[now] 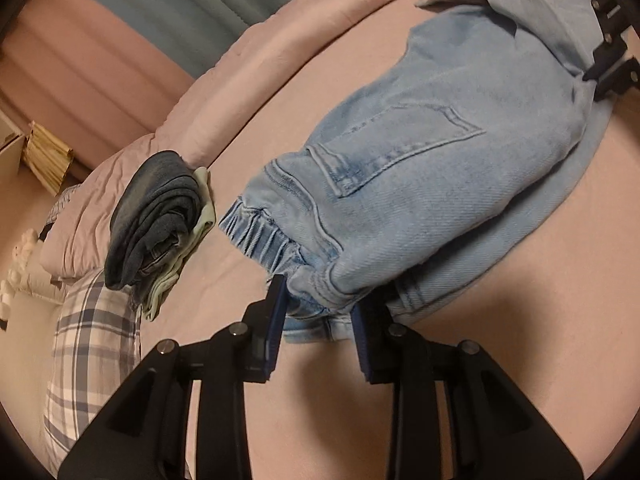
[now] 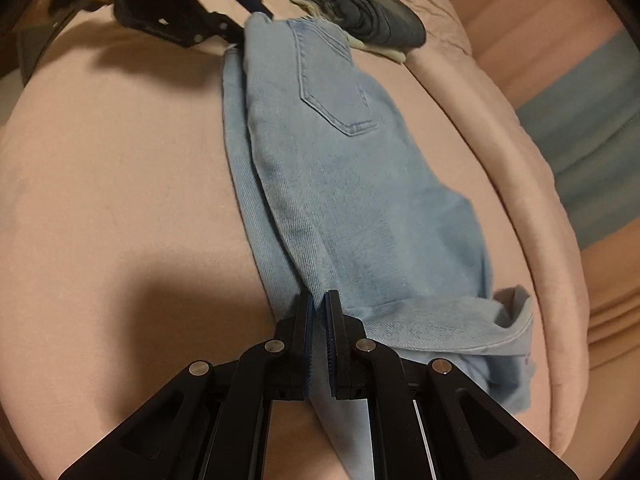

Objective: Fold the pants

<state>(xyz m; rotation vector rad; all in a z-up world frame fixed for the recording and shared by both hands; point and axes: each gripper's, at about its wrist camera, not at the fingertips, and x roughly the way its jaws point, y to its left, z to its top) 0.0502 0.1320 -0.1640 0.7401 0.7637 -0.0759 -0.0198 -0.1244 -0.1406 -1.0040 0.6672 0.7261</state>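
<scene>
Light blue jeans [image 1: 460, 120] lie lengthwise on the pink bed sheet [image 1: 520, 340], back pocket up, with their top layer stretched between both grippers. My left gripper [image 1: 320, 304] is shut on the bunched elastic waistband, which fills the gap between its blue pads. In the right wrist view my right gripper [image 2: 319, 306] is shut on the jeans [image 2: 352, 200] at the leg end, pinching the long folded edge beside the turned-over hem. The right gripper [image 1: 600, 68] also shows at the far end of the jeans in the left wrist view. The left gripper [image 2: 242, 20] shows at the waistband in the right wrist view.
A stack of folded dark jeans and pale green clothes [image 1: 156, 220] [image 2: 372, 16] sits just beyond the waistband. A plaid pillow [image 1: 92, 340] lies beside it. A rolled pink duvet [image 1: 248, 88] [image 2: 532, 184] runs along the far side of the bed.
</scene>
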